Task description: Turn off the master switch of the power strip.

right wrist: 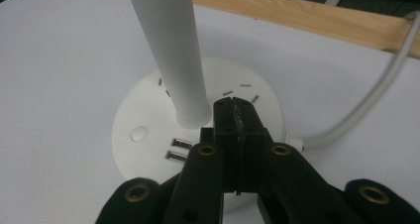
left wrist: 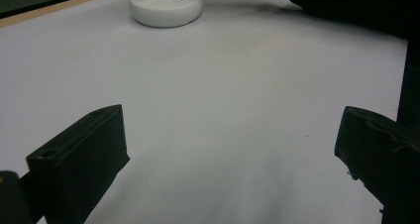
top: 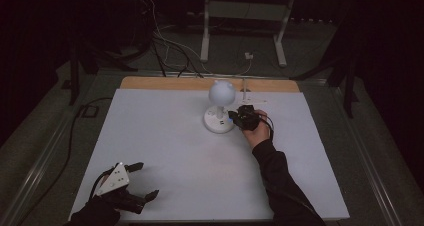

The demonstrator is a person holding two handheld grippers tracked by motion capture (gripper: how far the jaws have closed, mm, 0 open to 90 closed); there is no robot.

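Now my right hand-held gripper (right wrist: 236, 107) is pinched tight, tips over the white lamp (right wrist: 148, 135) base by its pole. My left hand-held gripper (top: 142, 181) sits wide apart, far off on the tabletop (top: 165, 146). A white cord (right wrist: 366, 100) trails away.

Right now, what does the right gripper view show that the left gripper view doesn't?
Right gripper view alone: the lamp's white stem, two USB ports and a round button on the base, the grey cord leaving it, and the right hand-held gripper with jaws shut over the base. Left gripper view alone: the left hand-held gripper with jaws wide apart over bare table, and a dark sleeve at top right. Both: the round white lamp base, the white tabletop and its wooden edge.
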